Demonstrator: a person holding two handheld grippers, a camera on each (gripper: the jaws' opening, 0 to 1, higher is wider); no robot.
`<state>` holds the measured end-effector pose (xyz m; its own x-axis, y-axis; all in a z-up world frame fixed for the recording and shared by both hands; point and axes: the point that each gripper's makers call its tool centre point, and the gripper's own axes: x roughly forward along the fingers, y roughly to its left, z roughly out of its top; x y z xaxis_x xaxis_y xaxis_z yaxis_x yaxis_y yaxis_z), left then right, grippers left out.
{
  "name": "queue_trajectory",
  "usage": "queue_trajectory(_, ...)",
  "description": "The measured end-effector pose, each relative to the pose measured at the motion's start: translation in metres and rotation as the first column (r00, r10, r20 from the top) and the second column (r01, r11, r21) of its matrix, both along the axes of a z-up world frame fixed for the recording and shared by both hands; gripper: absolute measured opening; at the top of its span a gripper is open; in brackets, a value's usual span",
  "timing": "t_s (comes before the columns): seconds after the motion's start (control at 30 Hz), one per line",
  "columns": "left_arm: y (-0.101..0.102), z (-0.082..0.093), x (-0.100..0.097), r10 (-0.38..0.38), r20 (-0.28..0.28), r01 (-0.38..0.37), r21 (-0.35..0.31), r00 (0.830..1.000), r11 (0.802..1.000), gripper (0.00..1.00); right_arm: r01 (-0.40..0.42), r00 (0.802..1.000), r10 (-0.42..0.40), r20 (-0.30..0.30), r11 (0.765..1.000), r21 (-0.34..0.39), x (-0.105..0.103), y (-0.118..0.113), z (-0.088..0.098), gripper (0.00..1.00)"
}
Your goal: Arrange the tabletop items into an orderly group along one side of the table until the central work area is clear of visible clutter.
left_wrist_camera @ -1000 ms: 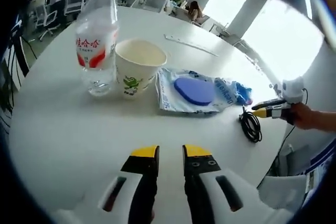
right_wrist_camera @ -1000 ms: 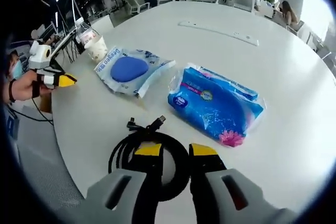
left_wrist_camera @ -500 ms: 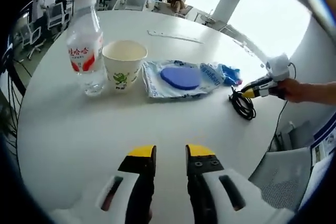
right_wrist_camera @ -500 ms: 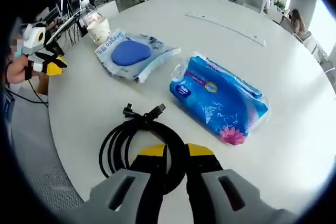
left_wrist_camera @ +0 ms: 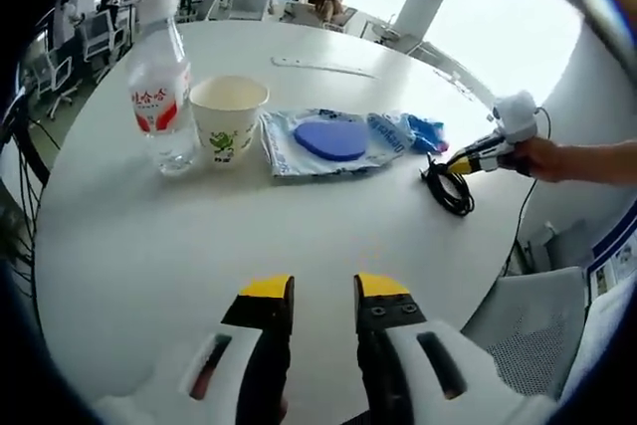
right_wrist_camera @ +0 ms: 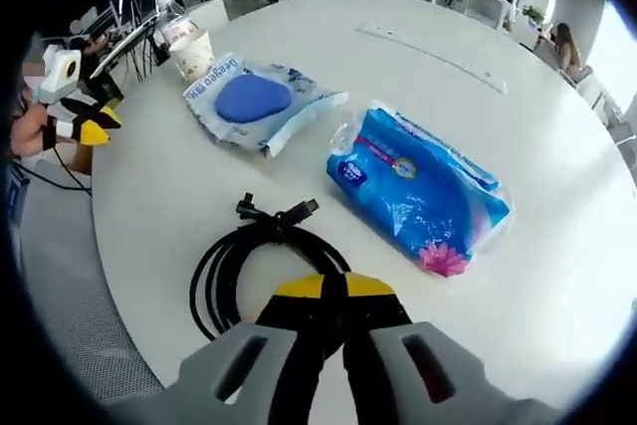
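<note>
So the right gripper (right_wrist_camera: 333,288) has just pinched shut on the coiled black cable (right_wrist_camera: 261,258) at the white round table's (right_wrist_camera: 518,126) near edge, ready to drag. Left gripper (left_wrist_camera: 323,291) hangs back, jaws slightly apart, holding nothing.

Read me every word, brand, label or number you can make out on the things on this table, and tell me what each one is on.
"Deeyeo": on the clear wet-wipe pack with the blue oval lid, partly legible.
Red label on the clear plastic water bottle: white Chinese characters, too blurred to read.
White paper cup: a green cartoon print, no readable words.
Blue tissue pack: a round logo and small print, too small to read.
</note>
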<state>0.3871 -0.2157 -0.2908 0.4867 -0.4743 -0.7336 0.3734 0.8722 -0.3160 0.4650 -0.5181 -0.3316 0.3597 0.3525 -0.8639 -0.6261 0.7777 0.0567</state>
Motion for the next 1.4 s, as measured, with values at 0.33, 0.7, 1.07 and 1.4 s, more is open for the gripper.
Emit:
queue_trajectory(0.33, -0.004, 0.007, -0.006, 0.002, 0.01, -0.001, -0.018, 1.0, 1.0, 0.25, 0.008, 1.0, -0.008, 0.004, 0.999, 0.033, 0.001, 0.013, 0.004, 0.0)
queue_trajectory(0.7, -0.001, 0.012, -0.011, -0.001, 0.016, 0.001, -0.026, 1.0, 1.0, 0.27, -0.016, 1.0, 0.015, 0.012, 0.999, 0.04, 0.007, 0.032, 0.006, 0.0)
queue_trajectory(1.07, 0.006, 0.015, -0.011, 0.014, 0.019, -0.014, -0.027, 1.0, 1.0, 0.28, -0.018, 1.0, 0.018, 0.005, 0.999, 0.041, 0.007, 0.032, 0.005, 0.0)
queue_trajectory(1.4, 0.001, 0.015, -0.011, 0.011, 0.016, -0.01, -0.036, 1.0, 0.999, 0.28, 0.05, 0.999, -0.051, 0.002, 0.992, 0.117, 0.01, 0.03, 0.014, 0.01)
